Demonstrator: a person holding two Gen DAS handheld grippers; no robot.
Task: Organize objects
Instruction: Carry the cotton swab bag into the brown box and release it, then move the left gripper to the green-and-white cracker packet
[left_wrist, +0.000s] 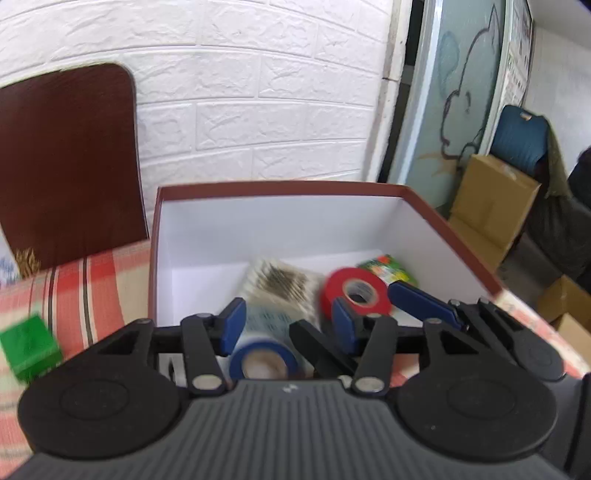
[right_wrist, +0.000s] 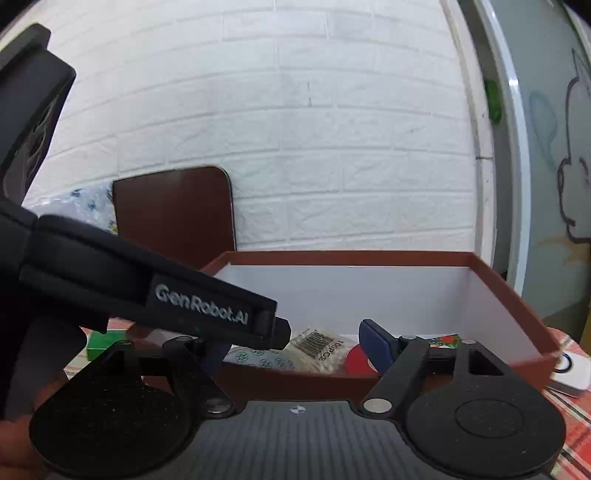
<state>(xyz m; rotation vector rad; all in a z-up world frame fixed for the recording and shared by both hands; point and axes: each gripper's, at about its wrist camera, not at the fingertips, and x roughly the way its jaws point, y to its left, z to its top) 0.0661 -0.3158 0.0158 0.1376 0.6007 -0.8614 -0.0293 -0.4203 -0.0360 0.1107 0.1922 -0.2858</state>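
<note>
An open brown box with white inside (left_wrist: 280, 221) stands on the checked tablecloth. In it lie a red tape roll (left_wrist: 354, 293), a bag of white pieces with a barcode label (left_wrist: 280, 286), a green printed packet (left_wrist: 391, 269) and a blue-rimmed roll (left_wrist: 263, 360). My left gripper (left_wrist: 286, 325) is open over the box's near edge, the blue-rimmed roll below its fingers. My right gripper (right_wrist: 295, 354) is open at the box's near wall (right_wrist: 295, 384); its left finger is hidden behind the left gripper's body (right_wrist: 147, 291). The red roll (right_wrist: 356, 363) and bag (right_wrist: 317, 350) show there too.
A green block (left_wrist: 27, 347) lies on the cloth left of the box. A brown board (left_wrist: 66, 166) leans on the white brick wall behind. A white and blue device (right_wrist: 569, 373) lies right of the box. Cardboard boxes (left_wrist: 491, 206) stand on the floor at right.
</note>
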